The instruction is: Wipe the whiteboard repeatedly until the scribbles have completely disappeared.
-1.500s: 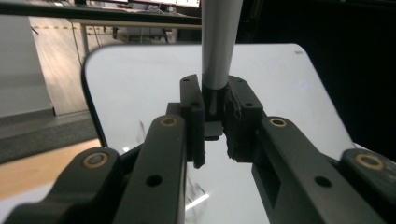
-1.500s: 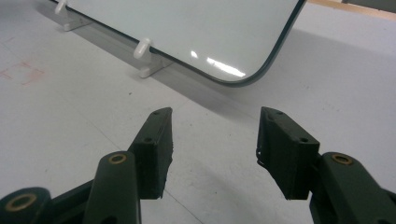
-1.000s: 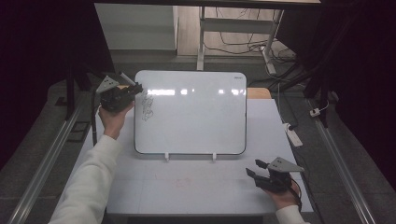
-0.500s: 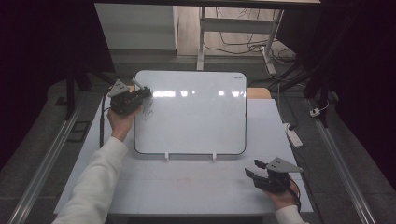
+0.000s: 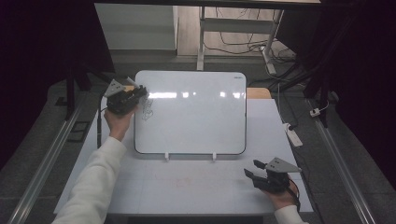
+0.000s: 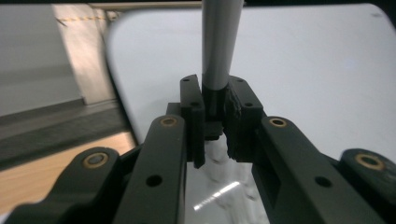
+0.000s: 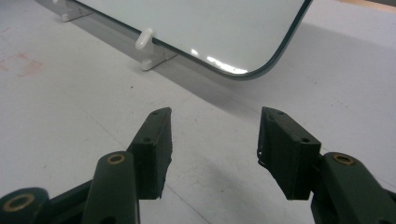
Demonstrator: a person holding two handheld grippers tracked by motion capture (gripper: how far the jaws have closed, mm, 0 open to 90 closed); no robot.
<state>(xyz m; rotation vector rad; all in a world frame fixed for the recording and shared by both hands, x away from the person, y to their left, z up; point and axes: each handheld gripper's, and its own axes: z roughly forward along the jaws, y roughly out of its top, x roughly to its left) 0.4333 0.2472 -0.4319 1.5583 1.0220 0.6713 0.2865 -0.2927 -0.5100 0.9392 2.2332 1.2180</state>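
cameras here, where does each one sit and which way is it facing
High view: fixed above the near table edge, looking forward and down on the whiteboard; a white sleeve, both hands, left gripper and right gripper show.
Left gripper view: rides the left gripper, looking along jaws shut on a marker at the board.
Right gripper view: rides the right gripper, looking past open jaws over the table.
Shared: the right gripper view and high view show the board's clip feet.

place: lab | cues: rail-framed table [image 5: 187, 186], floor cables [image 5: 243, 44]

Dim room; grey floor [image 5: 37, 154]; desk legs [image 5: 201, 37], cables [image 5: 243, 44] behind.
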